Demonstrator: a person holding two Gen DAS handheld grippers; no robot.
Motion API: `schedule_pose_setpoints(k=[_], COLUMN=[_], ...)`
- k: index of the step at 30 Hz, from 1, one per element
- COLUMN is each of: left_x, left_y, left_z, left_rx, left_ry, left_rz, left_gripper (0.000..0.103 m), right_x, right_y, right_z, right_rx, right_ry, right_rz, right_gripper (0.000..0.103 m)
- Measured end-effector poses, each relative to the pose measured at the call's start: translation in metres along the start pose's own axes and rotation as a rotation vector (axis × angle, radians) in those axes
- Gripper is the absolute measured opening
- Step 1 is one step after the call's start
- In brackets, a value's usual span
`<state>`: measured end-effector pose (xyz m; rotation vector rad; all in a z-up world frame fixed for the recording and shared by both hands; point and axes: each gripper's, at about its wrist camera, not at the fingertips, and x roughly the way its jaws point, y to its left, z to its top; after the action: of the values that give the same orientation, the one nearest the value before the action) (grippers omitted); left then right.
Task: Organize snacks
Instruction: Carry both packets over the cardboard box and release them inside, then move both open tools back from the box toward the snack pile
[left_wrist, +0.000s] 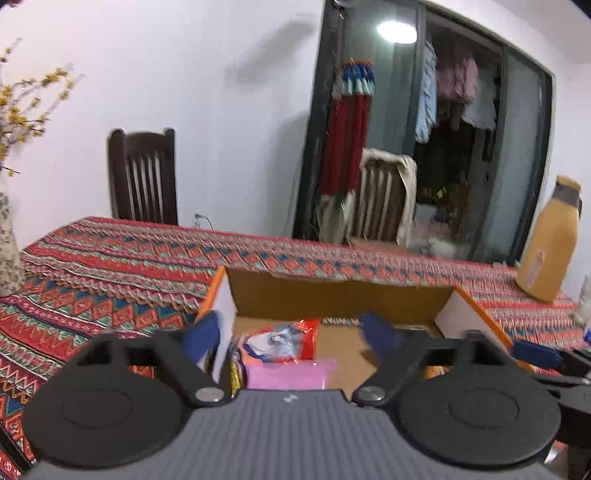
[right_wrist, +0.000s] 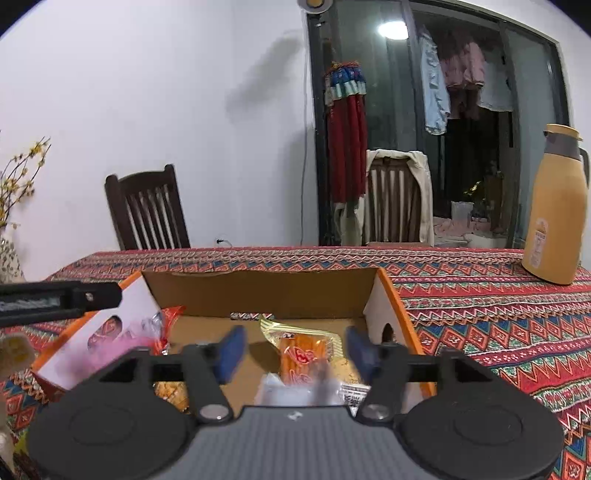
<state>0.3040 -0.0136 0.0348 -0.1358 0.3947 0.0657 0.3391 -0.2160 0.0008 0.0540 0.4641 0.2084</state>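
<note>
One open box (right_wrist: 266, 295) sits at lower centre on the table (right_wrist: 480, 295), holding several snack packets (right_wrist: 303, 354); left gripper (left_wrist: 291, 332) and right gripper (right_wrist: 295, 350) fingers both spread wide, gripping nothing

Matt cardboard box (right_wrist: 295, 295), glossy snack wrappers (right_wrist: 303, 350)

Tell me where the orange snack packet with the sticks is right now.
In the right wrist view, the orange stick packet lies inside the open cardboard box, towards its right half, just ahead of the right gripper, whose jaws stand open either side of it.
</note>
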Motion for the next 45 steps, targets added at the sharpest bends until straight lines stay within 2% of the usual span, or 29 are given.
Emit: schedule_pose_setpoints(k=[1, 3, 19, 29, 36, 45], left_x=[-0.003, -0.005, -0.018, -0.068, -0.105, -0.139], left_y=[0.001, 0.001, 0.001, 0.004, 0.013, 0.033], left_z=[0.000, 0.001, 0.006, 0.018, 0.002, -0.035], left_rx=[-0.005, -0.011, -0.026, -0.041, -0.031, -0.048], left_ry=[-0.016, -0.027, -0.038, -0.091, -0.082, -0.018], left_rz=[0.014, 0.017, -0.003, -0.023, -0.044, -0.057], left_gripper=[0.103, 0.103, 0.103, 0.103, 0.103, 0.103], right_x=[-0.002, -0.005, -0.014, -0.058, -0.090, -0.125], right_y=[-0.001, -0.003, -0.006, 0.006, 0.023, 0.039], right_z=[0.000, 0.001, 0.003, 0.010, -0.005, -0.040], right_rx=[0.007, 0.018, 0.032, 0.015, 0.004, 0.012], right_ry=[-0.010, -0.029, -0.063, -0.111, -0.096, -0.029], right_rz=[-0.005, -0.012, -0.030, -0.026, 0.001, 0.015], right_gripper=[0.097, 0.103, 0.103, 0.103, 0.103, 0.103])
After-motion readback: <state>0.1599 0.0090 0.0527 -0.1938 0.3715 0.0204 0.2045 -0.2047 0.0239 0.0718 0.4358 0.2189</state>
